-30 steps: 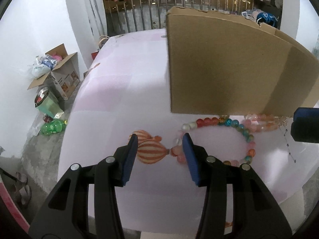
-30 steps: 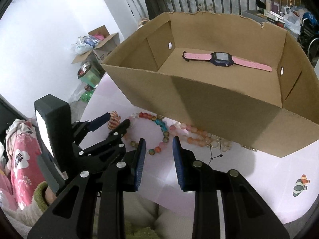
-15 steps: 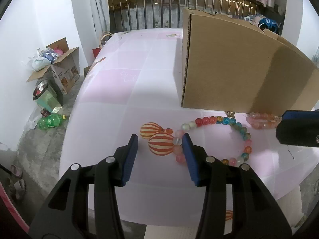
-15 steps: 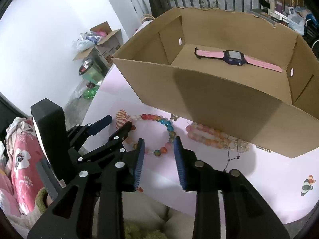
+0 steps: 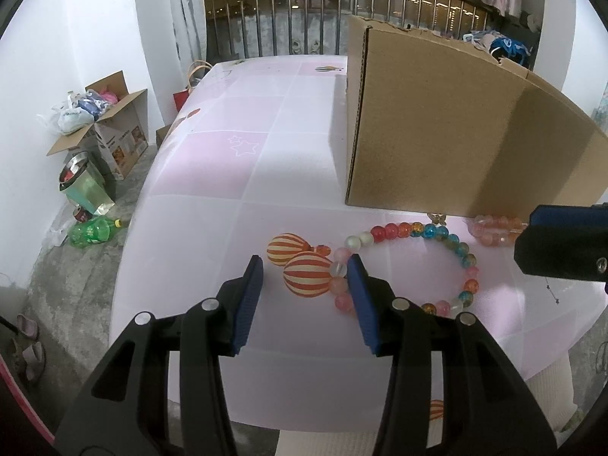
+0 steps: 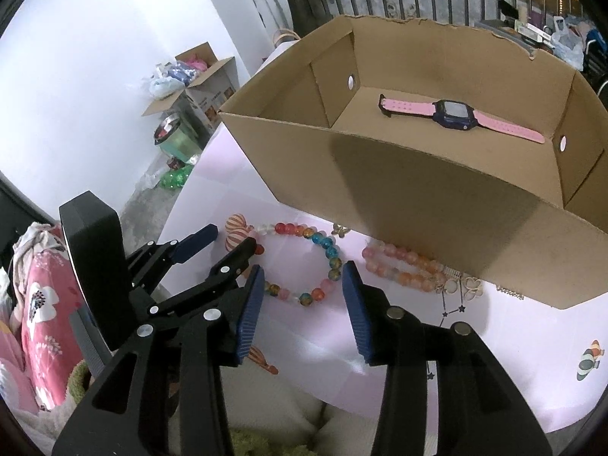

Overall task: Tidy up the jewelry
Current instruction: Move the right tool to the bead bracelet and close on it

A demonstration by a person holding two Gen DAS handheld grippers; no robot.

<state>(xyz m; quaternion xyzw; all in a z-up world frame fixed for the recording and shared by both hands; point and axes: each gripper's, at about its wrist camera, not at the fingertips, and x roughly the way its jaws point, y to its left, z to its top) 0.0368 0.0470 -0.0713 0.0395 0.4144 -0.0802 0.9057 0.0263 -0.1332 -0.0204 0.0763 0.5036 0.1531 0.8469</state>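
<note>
A colourful bead bracelet (image 5: 437, 262) (image 6: 304, 262) with two orange-striped balls (image 5: 306, 279) (image 6: 235, 230) lies on the pink tablecloth (image 5: 235, 159). My left gripper (image 5: 305, 269) (image 6: 228, 239) is open around the nearer ball, and neither pad touches it. My right gripper (image 6: 303, 277) hovers over the bracelet's near side, jaws opening and holding nothing. One of its fingers (image 5: 562, 243) shows at the right edge. A pink-orange bead bracelet (image 6: 402, 266) (image 5: 494, 226) lies by the cardboard box (image 6: 418, 190) (image 5: 456, 133). Inside that box lies a pink watch (image 6: 456, 114).
A thin star chain (image 6: 452, 304) and a small butterfly charm (image 6: 340, 230) lie by the box's front wall. The table edge runs just below both grippers. On the floor to the left are an open carton (image 5: 110, 133) and a green bottle (image 5: 93, 230).
The right gripper's jaws have spread wider. In the left wrist view the striped ball, earlier against the left pad, now lies with a gap on each side, and the box looks farther off.
</note>
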